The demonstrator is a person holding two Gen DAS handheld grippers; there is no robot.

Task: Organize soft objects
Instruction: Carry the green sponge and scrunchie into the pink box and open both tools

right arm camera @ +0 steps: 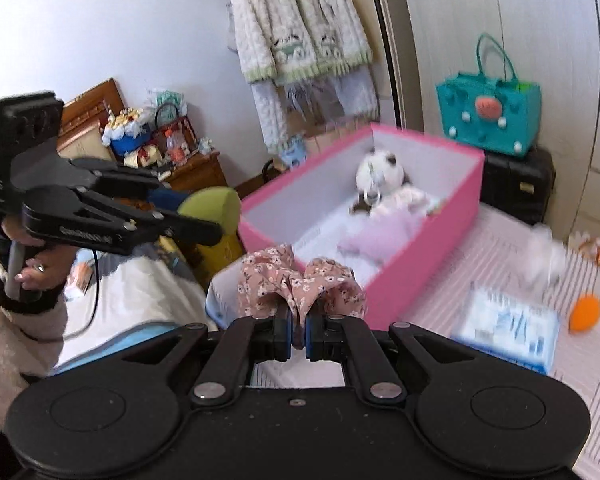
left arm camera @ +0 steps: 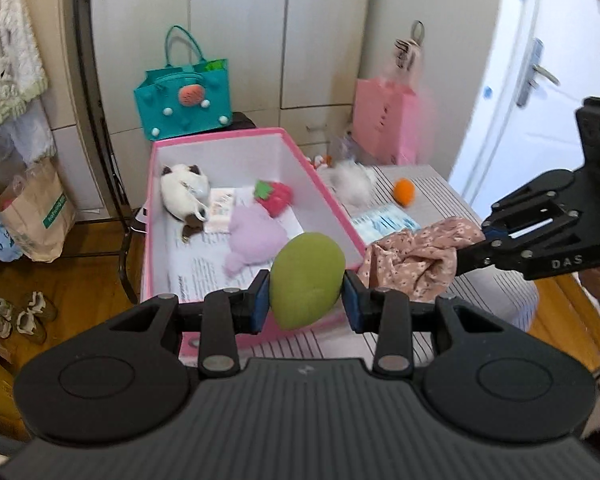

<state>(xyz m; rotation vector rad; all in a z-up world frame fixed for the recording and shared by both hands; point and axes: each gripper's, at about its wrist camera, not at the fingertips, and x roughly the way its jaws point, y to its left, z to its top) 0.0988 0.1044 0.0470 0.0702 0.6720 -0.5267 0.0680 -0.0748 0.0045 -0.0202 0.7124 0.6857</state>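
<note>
Striped bedding (left arm camera: 472, 292) lies under both my claws, with pale wardrobe doors (left arm camera: 236, 32) beyond. My left claw (left arm camera: 306, 298) pinches a green plush toy (left arm camera: 307, 278) between its blue pads, just over the near edge of the pink box (left arm camera: 342, 216). My right claw (right arm camera: 298, 334) is pressed together on a bunch of floral pink fabric (right arm camera: 300, 284), near the box's near right corner. Inside the box already lie a white plush cat (left arm camera: 184, 194), a red strawberry plush (left arm camera: 274, 196) and a lilac plush (left arm camera: 256, 236). On the bed to the right wait an orange toy (left arm camera: 404, 191) and a blurred white fluffy one (left arm camera: 352, 184). I judge this the carrying step: next each claw must move over the box's open middle and spread there.
</note>
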